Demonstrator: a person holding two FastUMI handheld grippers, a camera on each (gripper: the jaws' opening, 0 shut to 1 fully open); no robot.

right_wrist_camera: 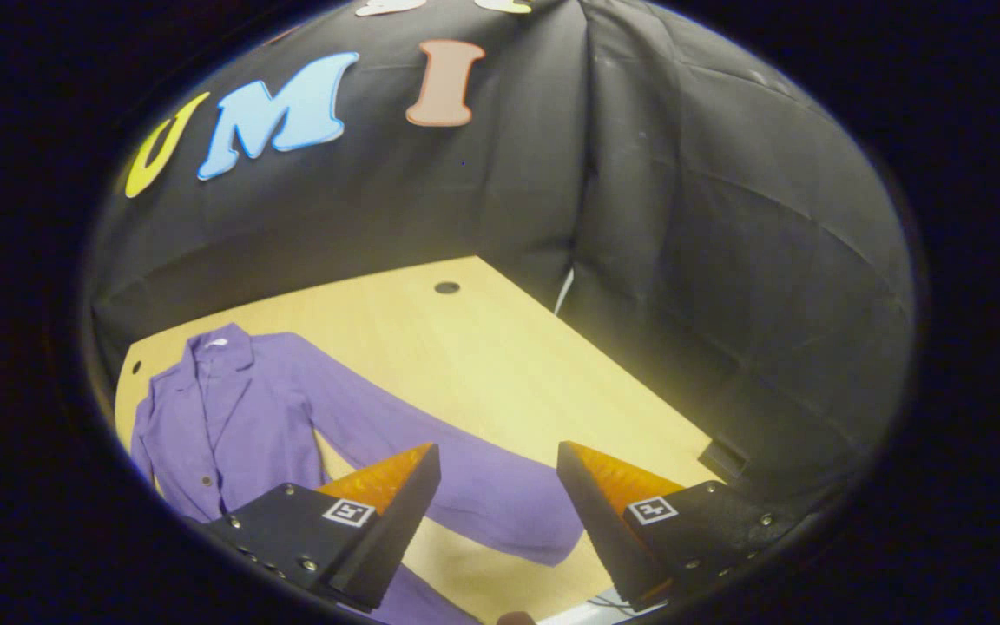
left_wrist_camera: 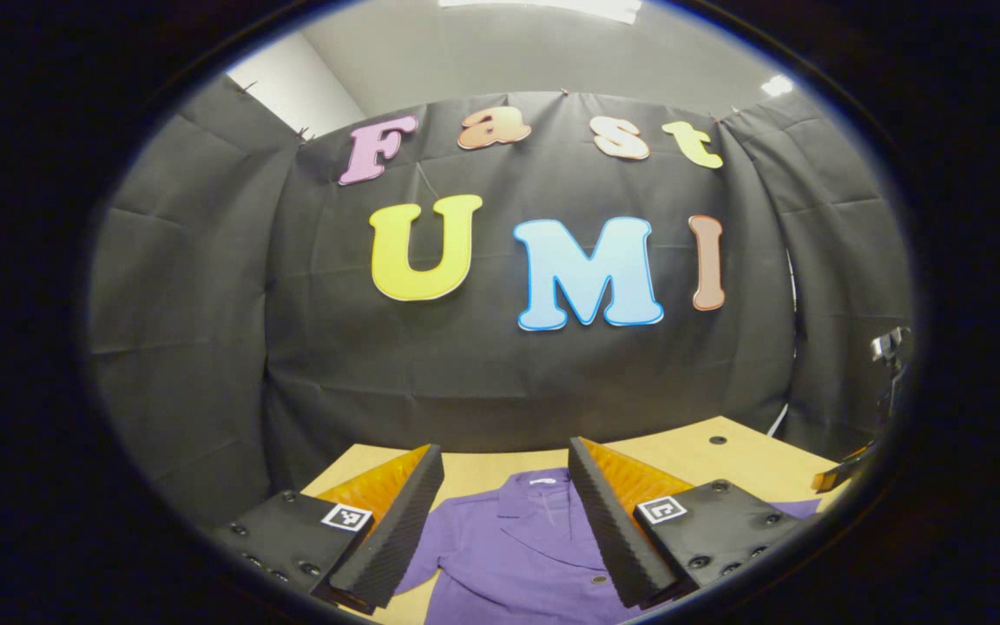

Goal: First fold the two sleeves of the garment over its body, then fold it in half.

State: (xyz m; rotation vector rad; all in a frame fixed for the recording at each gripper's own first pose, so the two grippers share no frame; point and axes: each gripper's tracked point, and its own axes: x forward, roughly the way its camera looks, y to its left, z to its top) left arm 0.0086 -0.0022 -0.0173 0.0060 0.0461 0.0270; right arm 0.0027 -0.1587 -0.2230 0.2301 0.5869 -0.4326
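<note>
Purple shirt (right_wrist_camera: 231, 417) lay flat on the wooden table (right_wrist_camera: 483, 347), one sleeve (right_wrist_camera: 465, 486) stretched sideways, probably for folding. Both the left gripper (left_wrist_camera: 507, 521) and right gripper (right_wrist_camera: 491, 512) hung wide open above it, gripping nothing.

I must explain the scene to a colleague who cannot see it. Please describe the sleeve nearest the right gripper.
On the wooden table lies a purple garment. One long sleeve stretches sideways from its shoulder, its cuff ending between the open right gripper fingers; it lies spread out, unfolded.
</note>
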